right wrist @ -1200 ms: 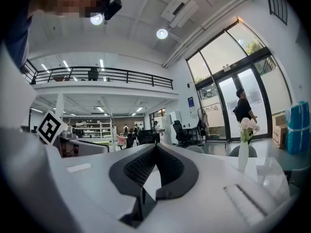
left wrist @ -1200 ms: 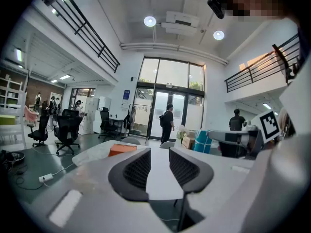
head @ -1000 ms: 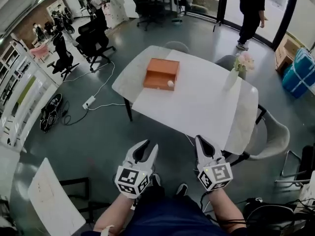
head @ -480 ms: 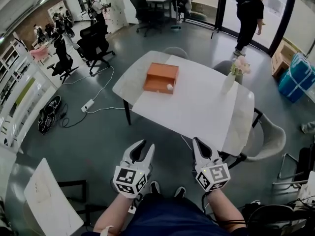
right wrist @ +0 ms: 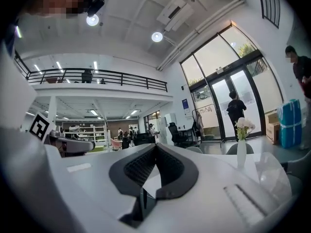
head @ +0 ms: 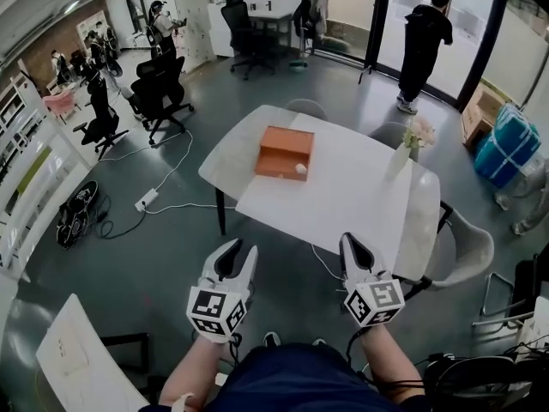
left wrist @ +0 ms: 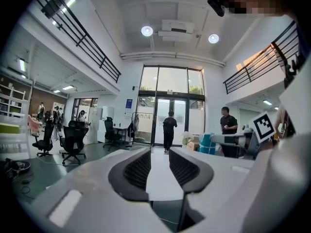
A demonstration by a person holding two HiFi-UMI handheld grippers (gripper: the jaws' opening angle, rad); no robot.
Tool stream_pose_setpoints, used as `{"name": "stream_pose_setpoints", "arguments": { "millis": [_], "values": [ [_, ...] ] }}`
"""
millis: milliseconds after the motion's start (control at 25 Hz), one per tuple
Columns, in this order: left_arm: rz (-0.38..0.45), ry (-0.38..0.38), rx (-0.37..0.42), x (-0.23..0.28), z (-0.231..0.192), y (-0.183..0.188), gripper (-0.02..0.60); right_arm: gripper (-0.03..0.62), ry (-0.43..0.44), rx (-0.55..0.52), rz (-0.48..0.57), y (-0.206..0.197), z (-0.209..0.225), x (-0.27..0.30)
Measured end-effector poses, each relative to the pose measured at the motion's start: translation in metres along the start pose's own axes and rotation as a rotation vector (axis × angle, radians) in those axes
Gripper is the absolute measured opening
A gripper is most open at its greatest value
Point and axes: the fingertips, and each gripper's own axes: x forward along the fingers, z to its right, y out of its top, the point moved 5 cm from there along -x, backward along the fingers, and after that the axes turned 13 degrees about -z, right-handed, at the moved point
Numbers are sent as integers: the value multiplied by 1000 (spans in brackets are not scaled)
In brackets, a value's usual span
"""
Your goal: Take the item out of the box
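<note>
A white table (head: 343, 197) bears a vase (head: 401, 160) of pink flowers (head: 419, 132) near its far right edge (grey chairs (head: 467, 247) round it), while a person (head: 422, 45) stands by the glass doors (head: 459, 15).

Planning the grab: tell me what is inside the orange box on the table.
A small white round item lies in the open front of the orange box, toward its right. Anything deeper is covered by the box's top.
</note>
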Motion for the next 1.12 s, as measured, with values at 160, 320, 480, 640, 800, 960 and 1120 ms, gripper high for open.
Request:
{"name": "stream_pose_setpoints", "arguments": {
  "millis": [160,320,480,640,800,960,1120],
  "values": [
    [15,-9,-4,-3,-37,-6,126,3,-31,-8,6,-3,-21,16],
    [6,-23,-31,0,-63,-14,126,3,-56,-8,-36,-13,-32,28],
    [-5,-33,-65,12,-84,-21,126,3,-63,-15,-76,-18,-39,47],
    [-22,-41,-82,35,-97,-24,126,3,-52,-10,-96,-18,-33,73],
    [-44,-24,-77,59,-111,-20,126,3,-29,14,-102,-18,-18,111],
    [-47,21,-63,89,-138,-3,126,3,12,36,-91,-11,-2,161],
    [-60,40,-39,134,-157,21,126,3,45,50,-82,1,20,208]
  ]
}}
